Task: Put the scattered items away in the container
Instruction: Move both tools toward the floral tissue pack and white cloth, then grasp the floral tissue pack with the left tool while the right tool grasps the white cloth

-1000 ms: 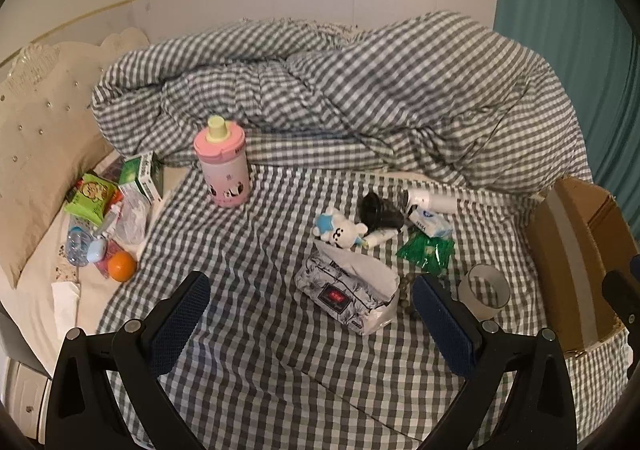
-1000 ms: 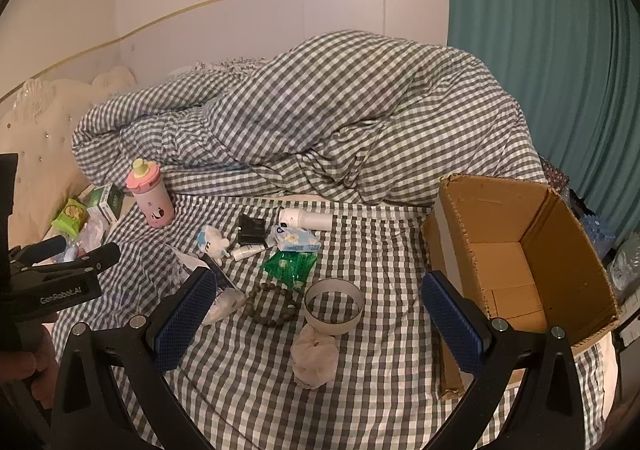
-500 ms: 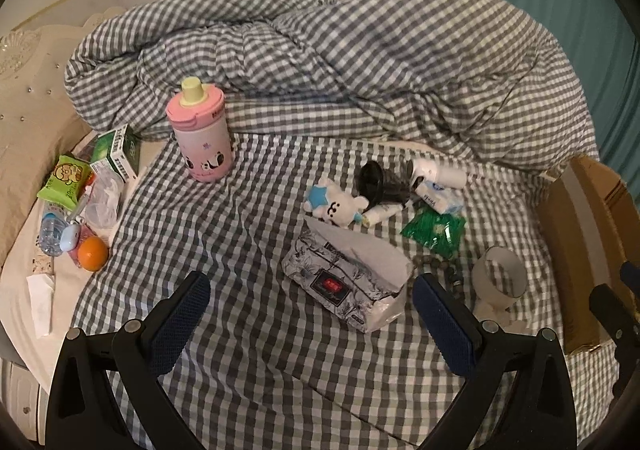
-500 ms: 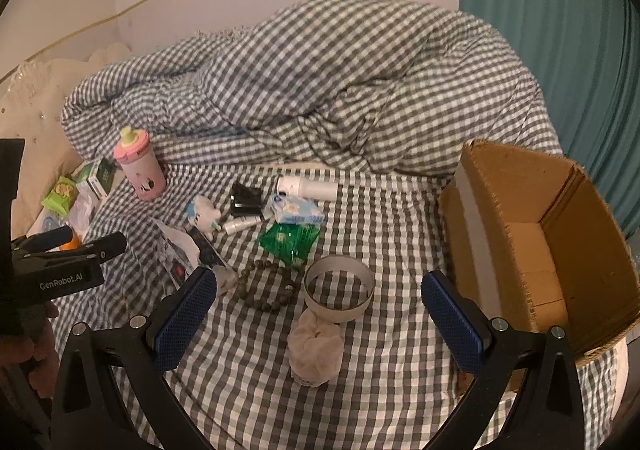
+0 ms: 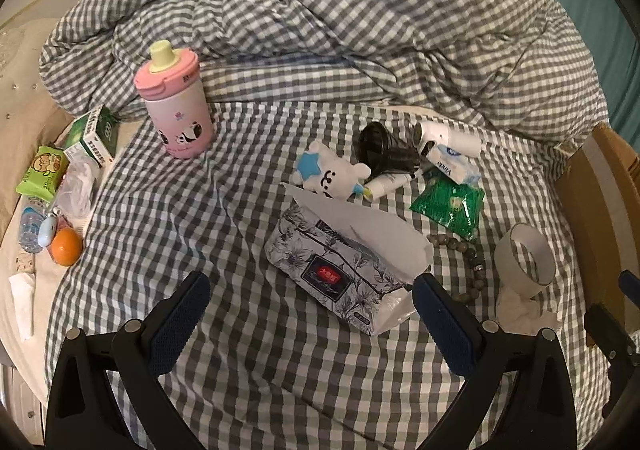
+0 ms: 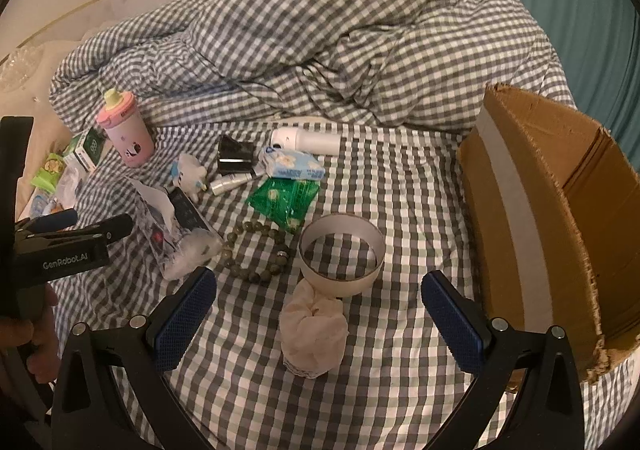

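**Over the checked bed: both grippers empty, fingers apart**

Below centre in your left wrist view, the left gripper hangs with fingers wide apart above the floral-printed soft tissue pack. Only this view shows the orange fruit at the left edge. Your right wrist view alone shows the open brown cardboard box at the right, nothing visible inside. The right gripper, fingers equally spread, hovers over the crumpled white cloth touching the white tape ring.

"GenRobot.AI" on left claw body
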Available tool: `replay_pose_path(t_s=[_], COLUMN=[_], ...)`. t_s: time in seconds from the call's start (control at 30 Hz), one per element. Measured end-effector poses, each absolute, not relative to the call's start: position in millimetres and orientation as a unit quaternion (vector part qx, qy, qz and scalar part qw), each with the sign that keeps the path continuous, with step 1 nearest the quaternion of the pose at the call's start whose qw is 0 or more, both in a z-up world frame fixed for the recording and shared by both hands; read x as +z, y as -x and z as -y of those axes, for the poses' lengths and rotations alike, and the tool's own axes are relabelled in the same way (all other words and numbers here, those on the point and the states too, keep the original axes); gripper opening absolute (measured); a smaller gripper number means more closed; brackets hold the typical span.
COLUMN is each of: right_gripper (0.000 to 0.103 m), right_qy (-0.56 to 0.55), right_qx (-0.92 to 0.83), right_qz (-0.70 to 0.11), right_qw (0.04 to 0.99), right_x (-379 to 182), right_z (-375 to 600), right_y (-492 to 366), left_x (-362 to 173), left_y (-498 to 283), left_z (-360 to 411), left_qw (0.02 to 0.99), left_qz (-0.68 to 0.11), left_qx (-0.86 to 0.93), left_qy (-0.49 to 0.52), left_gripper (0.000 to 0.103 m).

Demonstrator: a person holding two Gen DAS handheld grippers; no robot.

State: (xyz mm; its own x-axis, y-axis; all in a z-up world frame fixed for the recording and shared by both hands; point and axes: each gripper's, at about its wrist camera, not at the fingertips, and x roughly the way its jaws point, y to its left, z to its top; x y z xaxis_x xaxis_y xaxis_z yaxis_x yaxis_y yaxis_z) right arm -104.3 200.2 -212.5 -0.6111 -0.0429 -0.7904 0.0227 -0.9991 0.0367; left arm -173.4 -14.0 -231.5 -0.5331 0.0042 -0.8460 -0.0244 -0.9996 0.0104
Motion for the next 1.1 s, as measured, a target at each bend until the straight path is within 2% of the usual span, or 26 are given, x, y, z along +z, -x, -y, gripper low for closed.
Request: replay_pose_path(t_s=[1.1], right_gripper=[0.103], right_qy=[-0.499], right_qx=[-0.866], right_qz=[0.026], right_qw=[0.013], right_x=[-285.3], right_z=[-213.4], right_y=[133.2], left_x=[-315.4], left_y=[210.7], left_z=[5.8], left_qw=[0.041], left_qz=[0.039], left_qx=[0.845], left_qy=[0.532], left_gripper=[0.103])
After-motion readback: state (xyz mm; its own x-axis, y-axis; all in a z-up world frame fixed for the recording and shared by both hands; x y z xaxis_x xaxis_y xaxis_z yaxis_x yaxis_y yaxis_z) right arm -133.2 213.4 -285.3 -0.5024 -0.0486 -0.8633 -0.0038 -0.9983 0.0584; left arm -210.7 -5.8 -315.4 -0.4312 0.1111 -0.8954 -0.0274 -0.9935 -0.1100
